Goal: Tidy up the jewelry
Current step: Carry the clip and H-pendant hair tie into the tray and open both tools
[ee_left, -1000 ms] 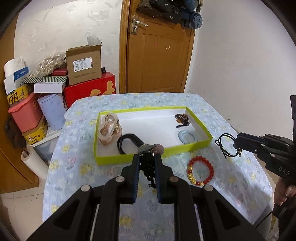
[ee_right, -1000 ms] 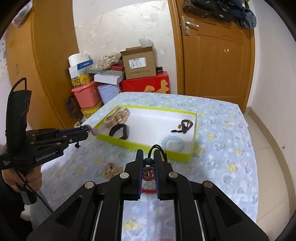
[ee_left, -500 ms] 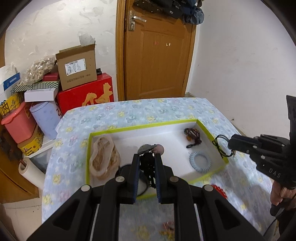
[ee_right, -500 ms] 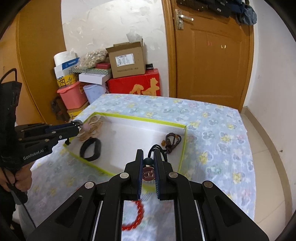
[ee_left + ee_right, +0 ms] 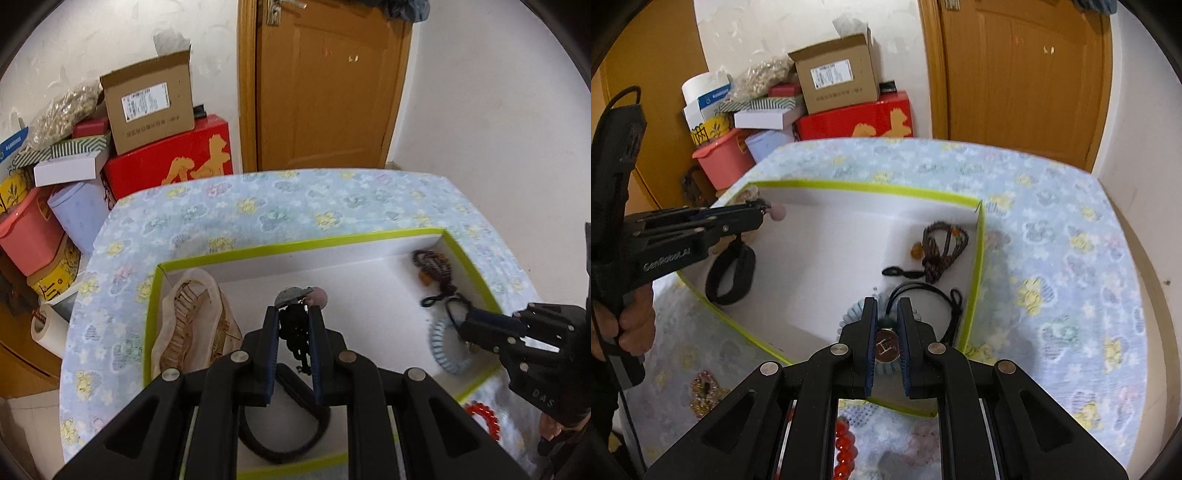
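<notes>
Both hands are over the tray [image 5: 332, 242] now, each with a piece in its grip. The left gripper [image 5: 294, 332] is clamped on a dark knotted cord piece with a pink bead [image 5: 319, 297], hanging above the middle of the tray's white floor. The right gripper [image 5: 886, 332] is closed tight on a black cord necklace with a round pendant [image 5: 885, 345], hovering above the tray's near right corner, right over the blue coil hair tie [image 5: 849, 315].

Progress looks past halfway to me. Already in the tray, four things: one bagged gold piece [image 5: 192, 325] at the left end, one black band [image 5: 731, 275] by the near edge, one brown braided cord [image 5: 942, 247] in the far right corner, and that one coil tie. Two more are held over it, not yet released.

Left on the tablecloth [image 5: 1052, 240], outside the tray's near edge: one red bead bracelet [image 5: 846, 448] and one gold beaded piece [image 5: 705, 393].
</notes>
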Motion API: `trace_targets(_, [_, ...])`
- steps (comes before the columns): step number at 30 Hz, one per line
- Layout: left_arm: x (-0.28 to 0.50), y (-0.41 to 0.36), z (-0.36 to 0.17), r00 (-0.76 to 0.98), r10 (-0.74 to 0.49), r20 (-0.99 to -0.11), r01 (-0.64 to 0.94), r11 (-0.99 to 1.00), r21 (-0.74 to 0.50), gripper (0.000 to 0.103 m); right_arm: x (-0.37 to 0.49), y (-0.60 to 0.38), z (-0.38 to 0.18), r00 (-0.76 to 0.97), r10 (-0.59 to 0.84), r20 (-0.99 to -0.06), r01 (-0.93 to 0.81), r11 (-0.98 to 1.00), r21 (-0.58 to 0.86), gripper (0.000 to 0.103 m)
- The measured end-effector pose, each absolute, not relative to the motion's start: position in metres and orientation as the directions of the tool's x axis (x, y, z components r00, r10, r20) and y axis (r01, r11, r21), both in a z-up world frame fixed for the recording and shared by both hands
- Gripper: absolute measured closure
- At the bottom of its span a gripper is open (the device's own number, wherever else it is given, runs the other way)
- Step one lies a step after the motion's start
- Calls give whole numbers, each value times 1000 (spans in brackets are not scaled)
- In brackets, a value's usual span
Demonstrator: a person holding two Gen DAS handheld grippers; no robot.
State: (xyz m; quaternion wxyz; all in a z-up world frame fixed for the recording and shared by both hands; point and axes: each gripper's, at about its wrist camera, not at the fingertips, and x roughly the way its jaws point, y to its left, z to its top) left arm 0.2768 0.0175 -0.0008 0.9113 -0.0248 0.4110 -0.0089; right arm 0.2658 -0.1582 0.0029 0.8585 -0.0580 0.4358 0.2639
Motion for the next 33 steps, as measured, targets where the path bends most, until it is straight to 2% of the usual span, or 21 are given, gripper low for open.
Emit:
trace_targets(9, [291,17,-18,625,-9,-780,-22,999,-29,87,271,-158,-2,450,425,-785,-505,846,168,92])
trace_targets(12, [294,20,-22,614,-9,-789,-35,999,-40,86,270,-157,0,448,427,-785,-511,843,167,84])
trace_targets(14, [295,22,-23,609,-13,-793,-46,998,-51,86,268,-157,3,456,430,-779,-514,842,164,69])
trace_targets(16, [295,23,-24,603,-14,-798,-48,997,-54,86,266,-159,5,462,434,-773,-509,844,169,64])
trace_targets(20, [292,22,-20,608,-20,-793,-44,997,-59,83,262,-162,10,471,434,-768,-499,849,174,64])
trace_targets(22, [288,22,-16,617,-20,-787,-44,997,-61,76,259,-162,13,478,432,-765,-500,850,168,64])
trace_targets(33, [235,17,17,676,-36,-736,-27,997,-73,74,213,-179,40,542,401,-738,-469,874,131,64])
